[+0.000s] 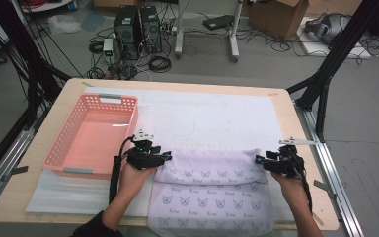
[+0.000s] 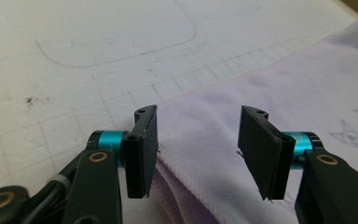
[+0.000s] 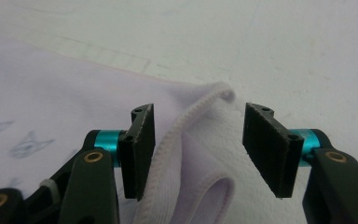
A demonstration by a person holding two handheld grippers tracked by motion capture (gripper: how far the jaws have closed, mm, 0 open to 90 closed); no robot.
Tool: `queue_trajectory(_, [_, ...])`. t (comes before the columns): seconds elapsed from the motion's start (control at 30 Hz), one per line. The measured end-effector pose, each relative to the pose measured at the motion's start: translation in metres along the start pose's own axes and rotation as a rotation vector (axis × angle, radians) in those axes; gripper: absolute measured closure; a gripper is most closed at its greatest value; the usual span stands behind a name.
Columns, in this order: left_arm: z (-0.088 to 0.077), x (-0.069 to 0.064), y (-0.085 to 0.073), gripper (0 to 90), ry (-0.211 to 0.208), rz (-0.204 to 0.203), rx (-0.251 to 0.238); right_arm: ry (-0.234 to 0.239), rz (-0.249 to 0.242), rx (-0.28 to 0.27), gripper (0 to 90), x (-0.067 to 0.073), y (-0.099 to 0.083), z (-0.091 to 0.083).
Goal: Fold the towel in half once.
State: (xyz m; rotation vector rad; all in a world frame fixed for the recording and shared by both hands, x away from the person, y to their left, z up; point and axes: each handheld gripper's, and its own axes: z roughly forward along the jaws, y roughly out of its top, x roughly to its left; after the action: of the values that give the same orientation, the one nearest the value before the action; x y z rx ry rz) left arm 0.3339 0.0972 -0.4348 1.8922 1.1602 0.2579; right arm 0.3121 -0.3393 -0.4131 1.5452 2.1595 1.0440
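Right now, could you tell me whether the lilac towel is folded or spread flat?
Folded: the towel has its far part doubled over, and the right gripper view shows layered hemmed edges.

Basket left of folded towel, both on table

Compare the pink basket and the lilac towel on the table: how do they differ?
The pink basket is rigid and perforated, with upright walls; the lilac towel is soft and lies flat, folded. The basket stands at the table's left with nothing in it; the towel lies at the near edge, between both grippers. Both rest on the white mat.
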Motion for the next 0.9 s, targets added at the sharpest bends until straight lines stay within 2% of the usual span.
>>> queue_trajectory(0.03, [0.003,0.002,0.0,49.0,0.011,0.002,0.012,-0.006,0.001,0.022,46.1,-0.001,0.001,0.005])
queue_trajectory(0.1, [0.009,0.006,-0.002,49.2,0.024,-0.027,0.025,-0.002,-0.027,0.054,52.3,-0.004,0.003,0.013])
queue_trajectory(0.17, [0.01,0.008,-0.002,52.4,0.037,-0.028,0.013,0.001,-0.06,0.065,65.1,-0.005,0.003,0.018])
queue_trajectory(0.2, [0.01,0.008,-0.002,56.1,0.043,-0.022,0.011,0.0,-0.073,0.064,73.6,-0.006,0.004,0.018])
queue_trajectory(0.23, [0.009,0.007,-0.002,64.4,0.04,-0.002,0.01,-0.001,-0.081,0.062,81.3,-0.006,0.004,0.017])
queue_trajectory(0.27, [0.008,0.006,-0.002,76.9,0.045,0.023,0.012,-0.003,-0.095,0.052,86.0,-0.006,0.003,0.015])
queue_trajectory(0.33, [0.005,0.004,-0.002,83.7,0.05,0.04,-0.009,-0.006,-0.104,0.037,86.5,-0.005,0.002,0.011])
queue_trajectory(0.4, [-0.001,0.003,-0.001,84.1,0.046,0.04,-0.047,0.002,-0.104,0.011,86.6,-0.007,-0.001,0.006])
queue_trajectory(0.57, [-0.018,-0.004,-0.004,83.5,0.016,0.081,-0.098,0.033,-0.1,-0.036,86.5,-0.006,-0.011,-0.009])
queue_trajectory(0.63, [-0.026,-0.006,-0.008,83.3,0.006,0.084,-0.126,0.055,-0.092,-0.054,86.4,-0.004,-0.016,-0.016])
queue_trajectory(0.73, [-0.041,-0.009,-0.013,83.3,-0.022,0.087,-0.155,0.073,-0.101,-0.078,86.4,0.0,-0.022,-0.027])
queue_trajectory(0.9, [-0.065,-0.019,-0.02,83.3,-0.061,0.124,-0.193,0.094,-0.133,-0.11,86.4,0.009,-0.031,-0.046])
